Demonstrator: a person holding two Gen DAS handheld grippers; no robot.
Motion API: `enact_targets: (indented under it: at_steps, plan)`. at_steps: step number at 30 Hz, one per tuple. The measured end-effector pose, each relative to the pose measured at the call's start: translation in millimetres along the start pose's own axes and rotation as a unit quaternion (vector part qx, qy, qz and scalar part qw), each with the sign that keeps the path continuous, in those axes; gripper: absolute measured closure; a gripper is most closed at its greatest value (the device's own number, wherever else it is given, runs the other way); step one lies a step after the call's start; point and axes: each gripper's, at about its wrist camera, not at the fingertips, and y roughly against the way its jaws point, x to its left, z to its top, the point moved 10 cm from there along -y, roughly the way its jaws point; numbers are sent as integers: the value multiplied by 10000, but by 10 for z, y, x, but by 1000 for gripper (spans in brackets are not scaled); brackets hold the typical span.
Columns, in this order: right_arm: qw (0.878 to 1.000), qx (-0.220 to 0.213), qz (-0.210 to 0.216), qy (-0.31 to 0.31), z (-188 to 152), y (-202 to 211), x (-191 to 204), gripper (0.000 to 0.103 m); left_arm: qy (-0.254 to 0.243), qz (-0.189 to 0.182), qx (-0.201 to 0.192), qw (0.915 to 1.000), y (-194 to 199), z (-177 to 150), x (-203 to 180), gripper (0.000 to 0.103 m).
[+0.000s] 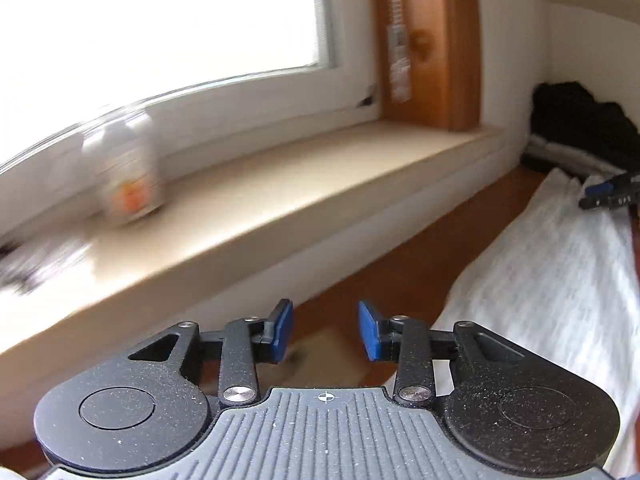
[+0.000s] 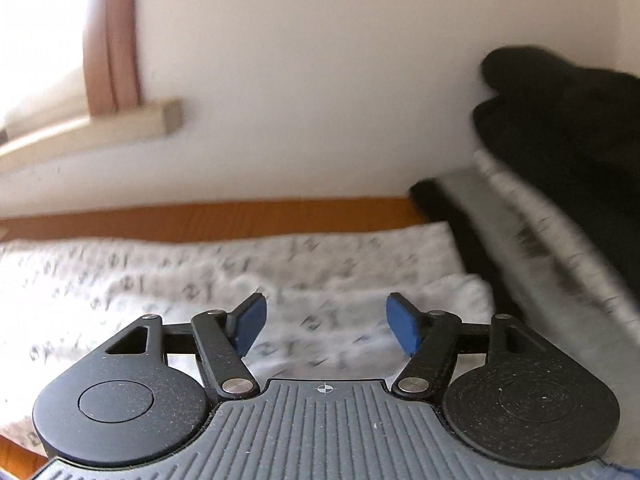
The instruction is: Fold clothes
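- Both sets of fingers are parted and empty: left gripper [image 1: 325, 330] over bare desk [image 1: 384, 280], right gripper [image 2: 325, 326] above the white patterned garment [image 2: 168, 276].
- Judged: between folds; next, re-grip an edge.

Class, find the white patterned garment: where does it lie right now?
The white patterned garment lies spread on the wooden tabletop below the wall, its right end beside the dark clothes pile, in the right wrist view.
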Motion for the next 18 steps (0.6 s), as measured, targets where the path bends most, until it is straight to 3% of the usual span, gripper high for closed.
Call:
enact_targets:
  at_steps: [5, 8, 13, 14, 15, 16, 18]
  plan:
    - [10000, 58, 41, -57, -75, -4, 45, 34, 33, 370, 436, 9984, 337, -539, 378, 63]
    - [9998, 108, 139, -38, -70, -52, 54, 26, 160, 515, 589, 9968, 502, -826, 553, 48]
    - [9998, 135, 124, -44, -72, -94, 47, 22, 484, 327, 602, 9965, 674, -1114, 718, 47]
    - [9998, 137, 122, -48, -72, -93, 47, 21, 502, 293, 544, 9968, 685, -1111, 719, 54]
    - [9998, 137, 124, -50, -70, -94, 46, 21, 519, 259, 481, 9972, 696, -1105, 719, 67]
    - [9998, 138, 128, -52, -69, -96, 45, 21, 536, 224, 419, 9974, 708, -1099, 719, 101]
    - [9998, 140, 119, -48, -65, -95, 45, 21, 540, 396, 183, 9976, 753, -1002, 767, 102]
